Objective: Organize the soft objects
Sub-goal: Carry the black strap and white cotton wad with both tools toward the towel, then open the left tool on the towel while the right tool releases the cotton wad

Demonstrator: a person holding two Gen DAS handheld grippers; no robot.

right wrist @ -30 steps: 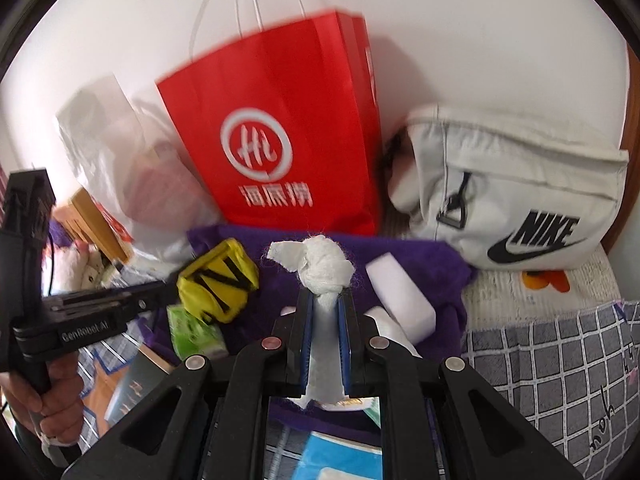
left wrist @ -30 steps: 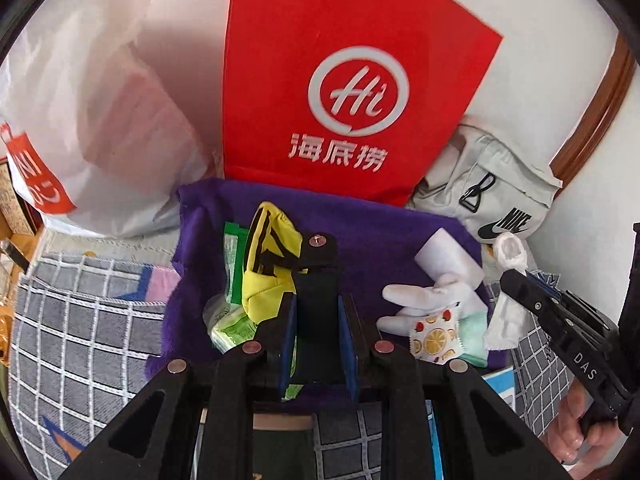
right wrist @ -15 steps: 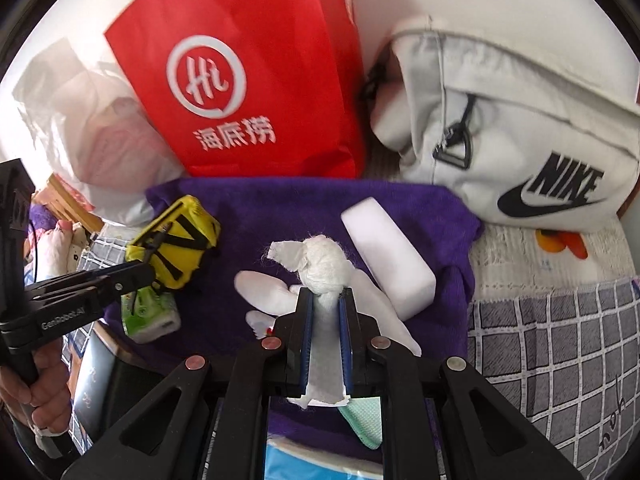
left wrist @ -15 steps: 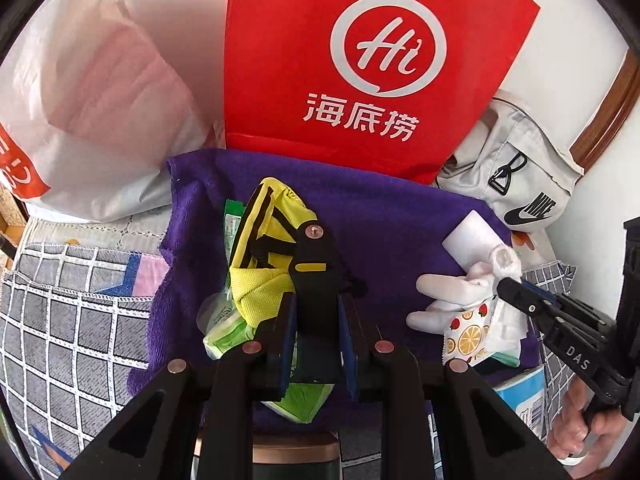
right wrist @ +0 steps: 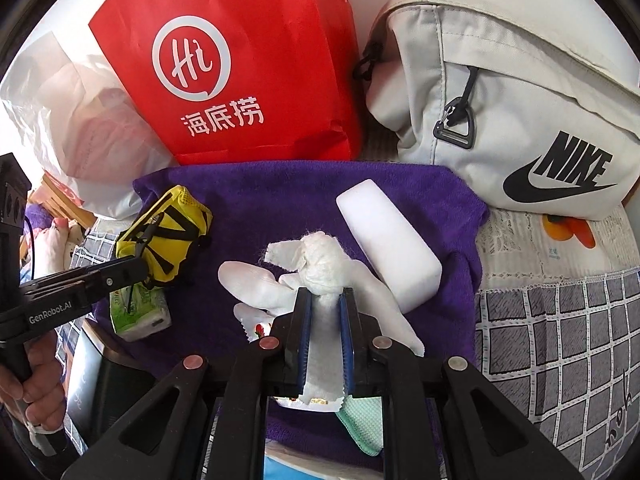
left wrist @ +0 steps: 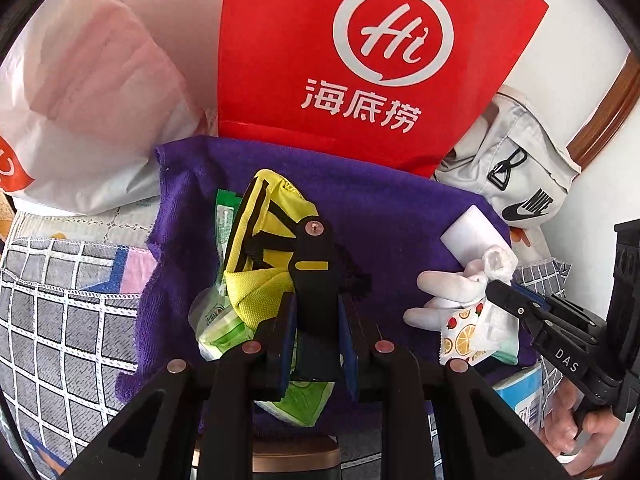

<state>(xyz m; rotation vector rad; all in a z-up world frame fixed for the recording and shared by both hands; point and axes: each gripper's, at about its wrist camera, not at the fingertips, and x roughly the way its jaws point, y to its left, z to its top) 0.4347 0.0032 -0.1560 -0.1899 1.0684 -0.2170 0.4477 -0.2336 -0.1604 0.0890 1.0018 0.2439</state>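
A crinkled white plastic bag (left wrist: pixel 80 112) and a stiff red paper bag (left wrist: pixel 360 60) stand behind a fuzzy purple towel (left wrist: pixel 400 216). On its left, the left gripper (left wrist: pixel 316 312) has its fingers clenched on a woven yellow pouch's (left wrist: pixel 260 240) black strap. Rightward, the right gripper (right wrist: pixel 325 316) pinches a wadded white tissue (right wrist: pixel 320 264) over limp white gloves (right wrist: pixel 256 280), beside a smooth foam block (right wrist: pixel 388 236).

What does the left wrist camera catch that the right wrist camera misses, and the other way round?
Only the left wrist view shows the fruit-print packet and the black strap pinched in the left gripper. Only the right wrist view shows the white cloth inside the right gripper and the bag's zipper pull. Both show the purple towel, yellow pouch, red bag and white foam block.
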